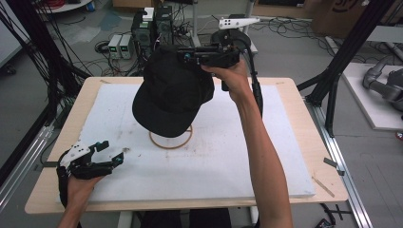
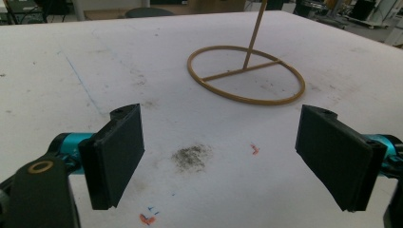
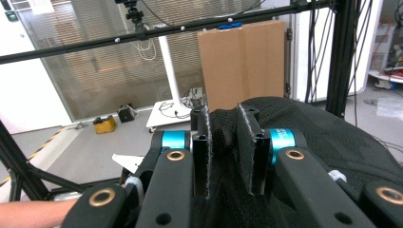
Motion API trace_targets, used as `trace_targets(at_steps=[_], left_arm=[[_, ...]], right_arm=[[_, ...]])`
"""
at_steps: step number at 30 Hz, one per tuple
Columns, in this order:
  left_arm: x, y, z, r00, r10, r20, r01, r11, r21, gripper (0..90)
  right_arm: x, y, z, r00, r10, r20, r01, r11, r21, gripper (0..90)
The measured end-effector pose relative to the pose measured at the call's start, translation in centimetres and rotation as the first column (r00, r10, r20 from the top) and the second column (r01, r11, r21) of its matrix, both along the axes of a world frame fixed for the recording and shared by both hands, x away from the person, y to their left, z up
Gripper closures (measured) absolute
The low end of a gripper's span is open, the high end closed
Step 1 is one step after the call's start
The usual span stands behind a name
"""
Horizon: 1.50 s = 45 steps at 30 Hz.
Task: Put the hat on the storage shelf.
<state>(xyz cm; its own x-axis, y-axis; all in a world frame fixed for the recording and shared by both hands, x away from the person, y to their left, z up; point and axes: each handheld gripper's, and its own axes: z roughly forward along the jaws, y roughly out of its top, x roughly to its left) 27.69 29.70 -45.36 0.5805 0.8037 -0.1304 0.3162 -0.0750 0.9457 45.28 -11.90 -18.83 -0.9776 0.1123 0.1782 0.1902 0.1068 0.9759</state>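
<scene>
White foam table top (image 1: 228, 156), right claw (image 1: 209, 56) clenched on black cap (image 1: 171, 95) above gold stand (image 1: 170, 140), left claw (image 1: 107, 153) released

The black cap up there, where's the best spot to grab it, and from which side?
Probably the soft crown of the black cap, from above: the fabric bunches into a fold that closed jaws can pinch. The right claw grips just such a fold, with the brim hanging free above the gold wire stand.

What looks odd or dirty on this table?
The white pad carries a dark grey smudge and small red marks near the open left gripper. The cap hangs tilted above the stand, pinched by the right gripper.
</scene>
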Motion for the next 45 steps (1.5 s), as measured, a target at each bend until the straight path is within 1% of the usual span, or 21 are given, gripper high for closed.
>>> trace_targets(at_steps=[5, 11, 13, 14, 19, 23, 26, 27, 34, 40, 45], left_arm=[[0.0, 0.0, 0.0, 1.0000, -0.002, -0.002, 0.002, 1.0000, 0.001, 16.4], [0.0, 0.0, 0.0, 1.0000, -0.002, -0.002, 0.002, 1.0000, 0.001, 16.4], [0.0, 0.0, 0.0, 1.0000, -0.002, -0.002, 0.002, 1.0000, 0.000, 16.4], [0.0, 0.0, 0.0, 1.0000, -0.001, -0.002, 0.001, 1.0000, 0.000, 16.4], [0.0, 0.0, 0.0, 1.0000, 0.000, -0.004, 0.000, 1.0000, -0.001, 16.4], [0.0, 0.0, 0.0, 1.0000, -0.003, -0.001, 0.003, 1.0000, 0.007, 16.4], [0.0, 0.0, 0.0, 1.0000, 0.000, -0.002, 0.000, 1.0000, 0.004, 16.4], [0.0, 0.0, 0.0, 1.0000, 0.000, -0.002, 0.000, 1.0000, 0.004, 16.4], [0.0, 0.0, 0.0, 1.0000, -0.001, -0.001, 0.001, 1.0000, 0.007, 16.4], [0.0, -0.1, 0.0, 1.0000, -0.001, 0.000, 0.001, 0.9999, 0.010, 16.4], [0.0, -0.1, 0.0, 1.0000, -0.001, 0.002, 0.001, 0.9999, 0.010, 16.4]], right_arm=[[0.7, 0.4, -0.7, 1.0000, 0.008, 0.003, -0.008, 1.000, -0.009, 78.2], [1.4, 1.0, -1.3, 1.0000, 0.002, -0.001, -0.002, 1.000, -0.019, 78.2], [1.8, 1.2, -1.5, 1.0000, 0.002, 0.004, -0.002, 1.000, -0.021, 78.2], [1.9, 1.3, -1.7, 1.0000, 0.002, -0.002, -0.002, 1.000, -0.022, 78.2], [2.3, 1.8, -2.2, 1.0000, -0.001, 0.007, 0.001, 0.999, -0.032, 78.2], [2.6, 2.1, -2.5, 0.9999, -0.005, 0.009, 0.006, 0.999, -0.036, 78.2], [2.8, 2.4, -2.7, 0.9999, -0.008, 0.014, 0.008, 0.999, -0.039, 78.2], [2.8, 2.5, -2.7, 1.0000, -0.006, 0.007, 0.007, 0.999, -0.036, 78.2], [3.1, 2.9, -3.1, 1.0000, -0.005, 0.000, 0.005, 0.999, -0.034, 78.2], [3.1, 3.7, -3.4, 1.0000, 0.008, -0.001, -0.009, 0.999, -0.045, 78.2], [3.1, 4.3, -3.7, 1.0000, 0.008, -0.002, -0.008, 0.998, -0.055, 78.2]])
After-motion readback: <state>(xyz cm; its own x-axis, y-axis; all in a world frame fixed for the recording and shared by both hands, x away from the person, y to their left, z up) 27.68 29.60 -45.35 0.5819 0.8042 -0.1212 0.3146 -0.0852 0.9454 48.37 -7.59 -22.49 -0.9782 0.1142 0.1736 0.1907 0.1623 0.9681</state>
